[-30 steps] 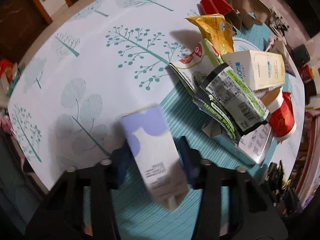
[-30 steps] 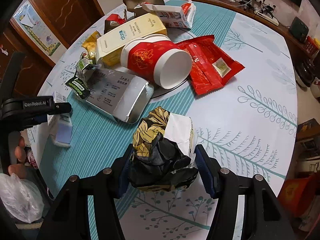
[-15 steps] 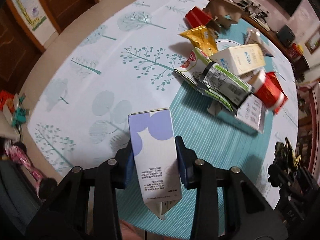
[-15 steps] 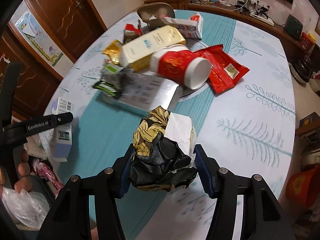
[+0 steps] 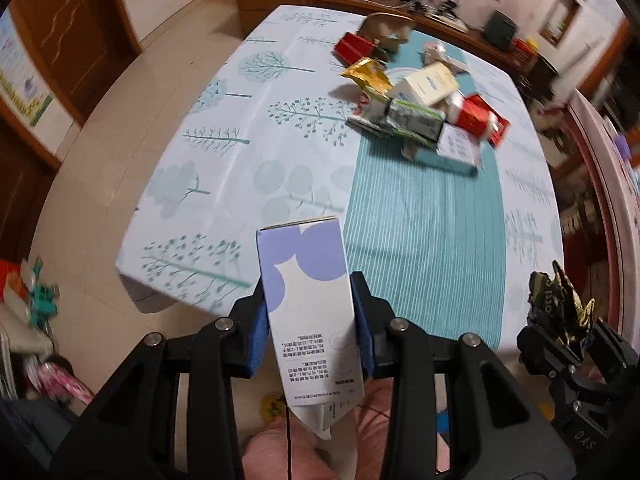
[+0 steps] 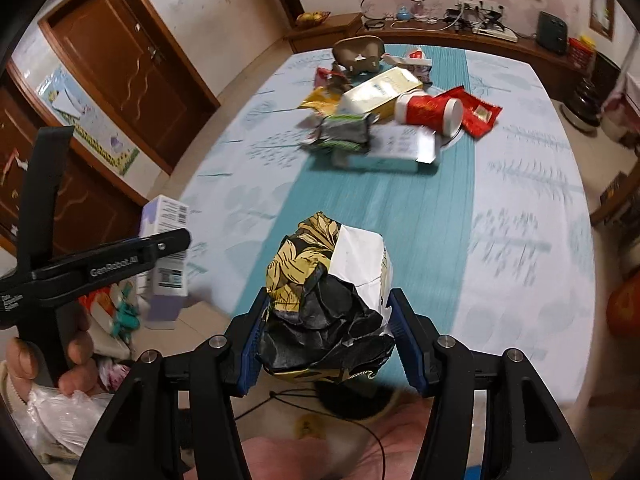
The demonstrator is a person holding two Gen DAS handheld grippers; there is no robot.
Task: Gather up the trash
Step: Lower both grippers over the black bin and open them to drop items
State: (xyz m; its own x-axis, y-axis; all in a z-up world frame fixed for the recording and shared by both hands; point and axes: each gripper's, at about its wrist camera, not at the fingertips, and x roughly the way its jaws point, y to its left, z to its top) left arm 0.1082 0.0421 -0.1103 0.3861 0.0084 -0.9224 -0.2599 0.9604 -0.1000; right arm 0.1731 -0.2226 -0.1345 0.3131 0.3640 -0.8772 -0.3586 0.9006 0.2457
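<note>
My left gripper point(image 5: 310, 320) is shut on a white and lilac carton point(image 5: 308, 292), held upright above the near table edge. My right gripper point(image 6: 326, 328) is shut on a crumpled black, gold and white wrapper point(image 6: 328, 292). In the right wrist view the left gripper point(image 6: 160, 256) and its carton point(image 6: 166, 256) hang at the left, off the table side, with a hand point(image 6: 48, 360) around the handle. In the left wrist view the right gripper with the wrapper point(image 5: 556, 304) shows at the right edge. A pile of trash point(image 6: 384, 120) lies far up the table: a red cup point(image 6: 428, 110), a cream box point(image 6: 380, 92), foil packets.
The table point(image 5: 424, 232) has a teal striped runner and a tree-print cloth. A white plastic bag point(image 6: 52, 416) sits low at the left on the floor side. Brown doors point(image 6: 132, 64) and a sideboard with gadgets point(image 6: 460, 28) line the room beyond.
Both grippers have pulled back from the pile and risen, still holding the carton and the wrapper. The trash pile now looks smaller and farther away, and the floor shows below the table edge.
</note>
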